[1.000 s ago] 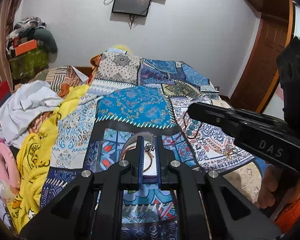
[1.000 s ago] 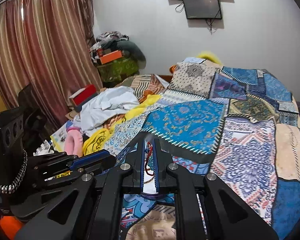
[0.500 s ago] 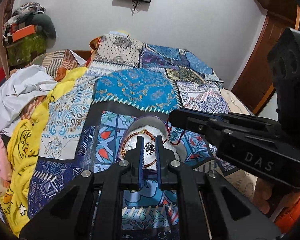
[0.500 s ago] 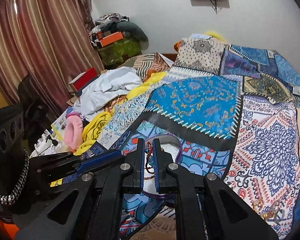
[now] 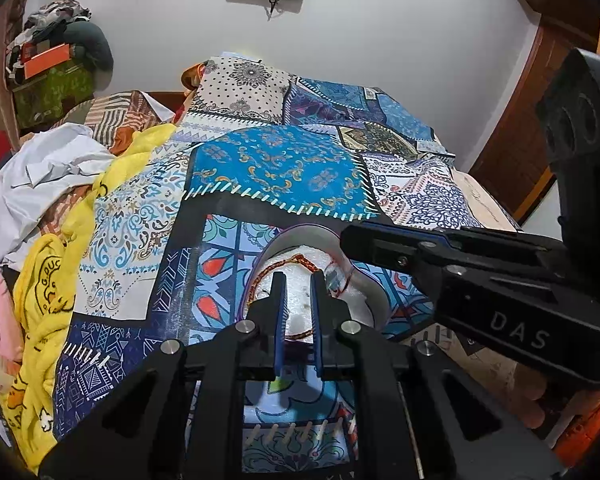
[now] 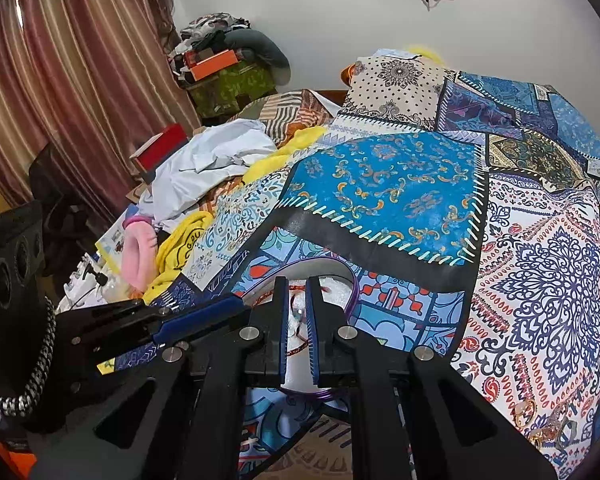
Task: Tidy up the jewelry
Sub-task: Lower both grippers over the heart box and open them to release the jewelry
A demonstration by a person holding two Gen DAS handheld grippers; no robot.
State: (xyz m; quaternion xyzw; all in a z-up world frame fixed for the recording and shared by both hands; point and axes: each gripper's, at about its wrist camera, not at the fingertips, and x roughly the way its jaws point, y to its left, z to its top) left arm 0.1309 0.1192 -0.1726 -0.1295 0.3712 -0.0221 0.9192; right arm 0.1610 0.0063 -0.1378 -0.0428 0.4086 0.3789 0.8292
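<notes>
A round purple-rimmed box (image 5: 364,300) with white foam lining sits on the patchwork bedspread (image 5: 276,168). A red-gold thread bracelet (image 5: 268,276) lies inside it. My left gripper (image 5: 298,280) hovers over the box with its jaws slightly apart and nothing between them. My right gripper (image 6: 296,284) is also over the box (image 6: 352,284), narrowly open, with a red thread piece with a small charm (image 6: 296,320) seen in the gap; whether it is pinched I cannot tell. Gold rings and earrings (image 6: 548,424) lie on the bedspread at the right.
Crumpled white and yellow clothes (image 5: 52,184) and a pink item (image 6: 140,248) lie along the bed's left side. Piled bags and boxes (image 6: 224,68) stand by the curtain. A wooden door (image 5: 524,152) is at the right.
Both grippers came down closer over the box. The left jaws opened a little and the charm piece they held now lies in the box. The right gripper moved in beside the left.
</notes>
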